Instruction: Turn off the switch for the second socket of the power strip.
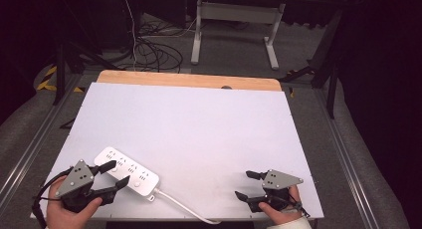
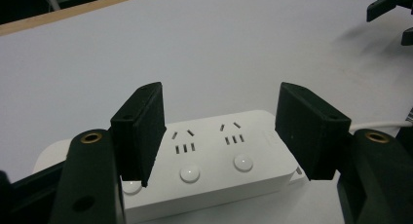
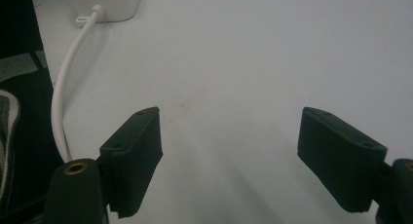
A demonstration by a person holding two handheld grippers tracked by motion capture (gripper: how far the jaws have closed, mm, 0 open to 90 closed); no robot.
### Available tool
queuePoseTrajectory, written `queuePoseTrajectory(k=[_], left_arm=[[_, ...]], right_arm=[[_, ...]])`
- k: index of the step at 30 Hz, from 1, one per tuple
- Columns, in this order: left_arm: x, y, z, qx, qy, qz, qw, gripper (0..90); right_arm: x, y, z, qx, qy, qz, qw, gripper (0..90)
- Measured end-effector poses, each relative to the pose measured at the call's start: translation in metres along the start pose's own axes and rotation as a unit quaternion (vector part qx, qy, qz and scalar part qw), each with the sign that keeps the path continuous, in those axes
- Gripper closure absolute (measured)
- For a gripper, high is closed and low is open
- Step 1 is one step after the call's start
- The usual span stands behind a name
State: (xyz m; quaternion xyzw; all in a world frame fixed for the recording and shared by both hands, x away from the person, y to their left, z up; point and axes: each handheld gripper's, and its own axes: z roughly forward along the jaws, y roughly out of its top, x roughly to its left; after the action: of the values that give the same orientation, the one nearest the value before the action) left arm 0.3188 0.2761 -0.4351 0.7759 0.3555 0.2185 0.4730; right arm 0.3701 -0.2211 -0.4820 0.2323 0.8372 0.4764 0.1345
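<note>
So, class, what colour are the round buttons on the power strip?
White, like the power strip itself; the buttons show best in the left gripper view.

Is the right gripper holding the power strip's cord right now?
No, the right gripper is open over bare table, with the white cord lying off to its side, untouched.
</note>
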Motion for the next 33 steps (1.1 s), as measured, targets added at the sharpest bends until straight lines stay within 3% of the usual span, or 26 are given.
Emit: queuePoseTrajectory(k=[17, 23, 27, 28, 30, 31, 33], left_arm=[[-0.002, 0.012, 0.016, 0.009, -0.008, 0.009, 0.9999, 36.1], [0.001, 0.013, 0.016, 0.009, -0.016, -0.005, 0.9998, 38.5], [0.002, 0.016, 0.017, 0.017, -0.028, -0.018, 0.9993, 45.6], [0.002, 0.016, 0.016, 0.023, -0.033, -0.021, 0.999, 53.2], [0.003, 0.018, 0.016, 0.034, -0.037, -0.022, 0.9985, 56.9], [0.003, 0.019, 0.015, 0.038, -0.04, -0.026, 0.9981, 65.8], [0.004, 0.02, 0.015, 0.053, -0.047, -0.031, 0.997, 73.4]], right_arm=[[-0.001, -0.001, 0.0, 0.001, 0.004, 0.001, 1.0, 25.7], [-0.001, -0.001, 0.0, 0.001, 0.005, 0.003, 1.0, 25.7], [-0.001, -0.001, 0.001, 0.001, 0.005, 0.003, 1.0, 25.7], [-0.001, -0.001, 0.001, 0.001, 0.005, 0.002, 1.0, 25.7], [-0.001, -0.001, 0.001, 0.001, 0.005, 0.003, 1.0, 25.7], [-0.001, -0.001, 0.001, 0.001, 0.005, 0.003, 1.0, 25.7], [-0.001, -0.001, 0.001, 0.002, 0.006, 0.002, 1.0, 25.7]])
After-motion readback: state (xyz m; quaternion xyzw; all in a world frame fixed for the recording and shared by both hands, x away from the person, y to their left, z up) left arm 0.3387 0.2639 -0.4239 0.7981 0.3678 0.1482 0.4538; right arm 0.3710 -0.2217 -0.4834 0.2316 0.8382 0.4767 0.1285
